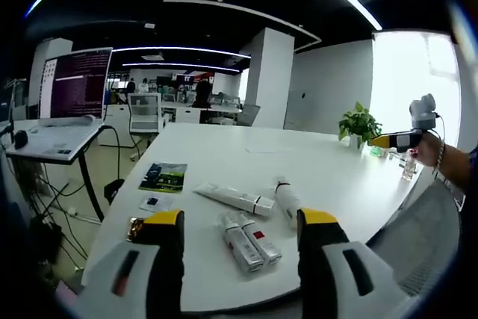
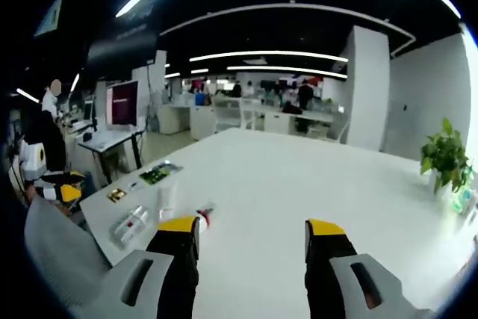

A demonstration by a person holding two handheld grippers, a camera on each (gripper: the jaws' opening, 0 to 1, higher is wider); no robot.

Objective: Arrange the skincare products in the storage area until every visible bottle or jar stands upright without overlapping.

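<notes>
Several white skincare tubes lie flat on the white table (image 1: 314,162). A long tube (image 1: 235,199) and a white bottle (image 1: 286,199) lie behind two short tubes (image 1: 239,243) placed side by side. A small gold jar (image 1: 136,228) sits by the near left edge. My left gripper (image 1: 240,218) hangs open just above the short tubes, with nothing between its jaws. My right gripper (image 2: 252,225) is open over bare table, well right of the same tubes (image 2: 131,225), bottle (image 2: 203,217) and jar (image 2: 116,195). In the left gripper view the right gripper (image 1: 399,140) shows far off at the right.
A green booklet (image 1: 163,177) and a small card (image 1: 153,202) lie left of the tubes. A potted plant (image 1: 360,125) and small bottles stand at the far right table edge. A desk with a monitor (image 1: 78,84) stands to the left. A grey chair back (image 2: 63,248) is near the table.
</notes>
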